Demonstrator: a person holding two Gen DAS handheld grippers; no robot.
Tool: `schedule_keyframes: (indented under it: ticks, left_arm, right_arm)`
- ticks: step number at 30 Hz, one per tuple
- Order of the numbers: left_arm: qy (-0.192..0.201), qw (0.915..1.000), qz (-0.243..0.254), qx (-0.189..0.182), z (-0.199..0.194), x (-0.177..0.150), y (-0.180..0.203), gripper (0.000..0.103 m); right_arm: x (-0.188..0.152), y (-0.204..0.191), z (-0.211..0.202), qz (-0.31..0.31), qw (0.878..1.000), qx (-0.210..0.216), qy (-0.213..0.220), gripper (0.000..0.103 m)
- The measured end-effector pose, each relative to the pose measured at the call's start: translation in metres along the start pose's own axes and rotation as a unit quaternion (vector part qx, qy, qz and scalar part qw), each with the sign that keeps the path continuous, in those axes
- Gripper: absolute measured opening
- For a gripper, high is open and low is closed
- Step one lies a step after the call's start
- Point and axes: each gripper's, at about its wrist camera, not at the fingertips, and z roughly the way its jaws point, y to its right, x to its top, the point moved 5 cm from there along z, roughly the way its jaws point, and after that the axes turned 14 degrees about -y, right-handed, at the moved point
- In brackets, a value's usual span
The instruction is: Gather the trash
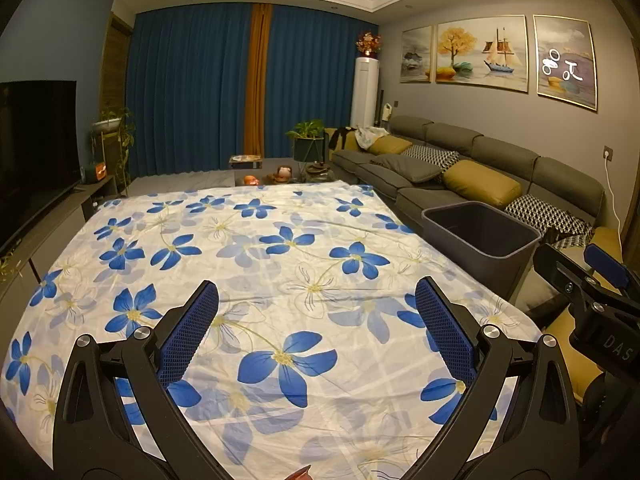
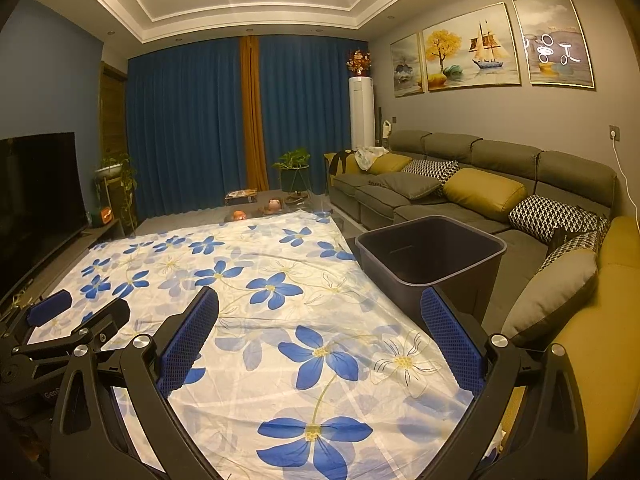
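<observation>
The left gripper (image 1: 316, 300) hangs level above the floral cloth (image 1: 248, 264), its two fingers spread wide with nothing between them. The right gripper (image 2: 320, 312) is posed alike just beside it, jaws parted wide and empty, its right finger overlapping the near corner of the bin (image 2: 430, 256) in its own view. In the left wrist view the right gripper shows at the right edge as black brackets with a blue pad.

Each finger is a black, angular plastic arm with silver bolt heads, faced with a blue pad (image 1: 188, 332) textured in a fine honeycomb mesh. The cloth is thin, white and lightly creased, printed with blue five-petal flowers and pale outlined blossoms. The bin is dark grey, rectangular with rounded corners, smooth-walled and open-topped, standing at the cloth's right edge in front of the grey sofa (image 2: 500, 184), which carries mustard and houndstooth cushions. No trash shows on the cloth
</observation>
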Motion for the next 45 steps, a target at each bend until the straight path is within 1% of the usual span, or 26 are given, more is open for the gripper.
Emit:
schedule_keyframes:
  ticks: [45]
  left_arm:
    - [0.004,1.0,0.0,-0.003,-0.0058,0.0063,0.0058,0.097]
  right_arm:
    - [0.0047,0.0018,0.0003,0.003,1.0,0.003,-0.001,0.098]
